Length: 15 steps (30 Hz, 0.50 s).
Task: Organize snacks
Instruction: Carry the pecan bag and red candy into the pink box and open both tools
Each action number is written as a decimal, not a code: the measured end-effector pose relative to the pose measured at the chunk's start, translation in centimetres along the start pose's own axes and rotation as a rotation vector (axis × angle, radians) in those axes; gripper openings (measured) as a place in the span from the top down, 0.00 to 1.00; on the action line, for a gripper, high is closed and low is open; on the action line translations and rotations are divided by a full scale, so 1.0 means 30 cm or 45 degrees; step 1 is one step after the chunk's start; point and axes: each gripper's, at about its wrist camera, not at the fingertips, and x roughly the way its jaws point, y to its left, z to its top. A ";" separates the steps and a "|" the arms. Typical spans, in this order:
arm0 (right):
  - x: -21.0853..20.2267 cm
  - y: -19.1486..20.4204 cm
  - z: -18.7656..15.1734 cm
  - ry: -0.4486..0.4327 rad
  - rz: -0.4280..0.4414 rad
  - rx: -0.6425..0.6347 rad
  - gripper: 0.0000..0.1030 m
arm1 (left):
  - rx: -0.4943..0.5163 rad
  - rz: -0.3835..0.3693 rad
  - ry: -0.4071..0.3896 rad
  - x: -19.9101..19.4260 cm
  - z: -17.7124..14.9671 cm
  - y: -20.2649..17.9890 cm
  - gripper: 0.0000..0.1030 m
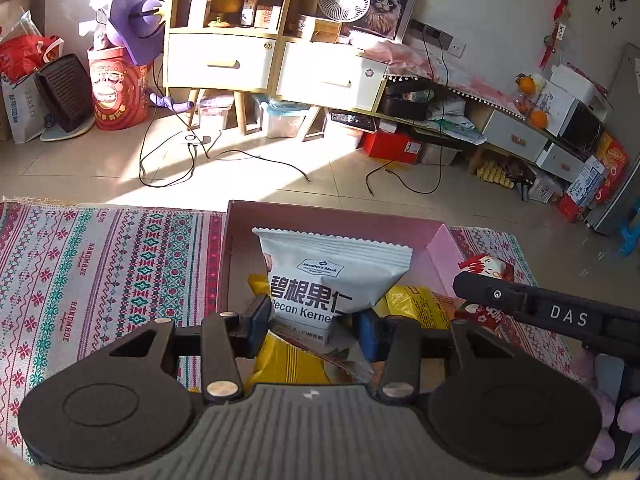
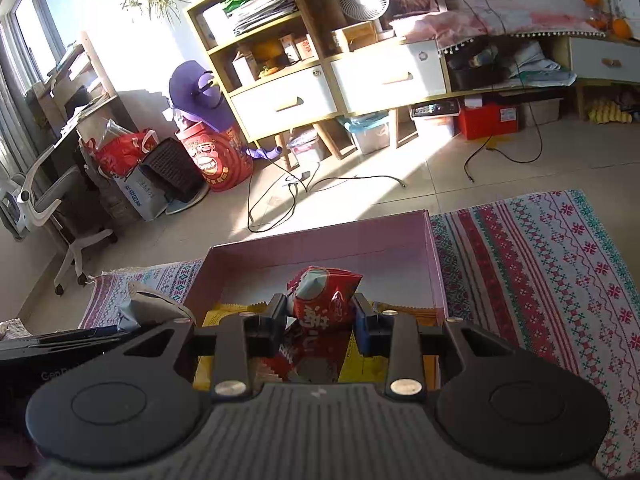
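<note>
- The left gripper (image 1: 314, 322) pinches a white pecan kernel packet (image 1: 334, 276) at its lower end, at frame centre, over the pink cardboard box (image 1: 442, 246).
- The right gripper (image 2: 320, 318) pinches a red snack packet (image 2: 326, 294) at centre, above yellow packets (image 2: 224, 314) in the box on the patterned cloth (image 2: 540, 260).

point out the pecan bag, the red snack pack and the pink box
pecan bag (image 1: 320, 276), left wrist view, on its white printed front
red snack pack (image 2: 326, 300), right wrist view, on its crumpled red front
pink box (image 2: 320, 246), right wrist view, on its far inner wall
</note>
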 end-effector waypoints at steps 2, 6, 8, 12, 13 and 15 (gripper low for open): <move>0.024 -0.019 0.015 0.001 -0.016 0.012 0.71 | 0.000 -0.026 0.010 0.035 0.008 -0.028 0.50; 0.073 -0.057 0.040 0.015 -0.041 0.036 0.73 | 0.033 -0.021 0.046 0.109 0.011 -0.078 0.51; 0.090 -0.070 0.041 0.027 -0.072 0.040 0.73 | 0.048 -0.008 0.055 0.135 0.012 -0.089 0.51; 0.100 -0.082 0.034 0.031 -0.080 0.034 0.73 | 0.055 -0.012 0.080 0.170 0.020 -0.096 0.55; 0.100 -0.082 0.033 0.030 -0.085 0.028 0.73 | 0.049 -0.018 0.079 0.173 0.019 -0.095 0.55; 0.097 -0.081 0.033 0.030 -0.097 0.018 0.72 | 0.045 -0.024 0.069 0.167 0.020 -0.095 0.51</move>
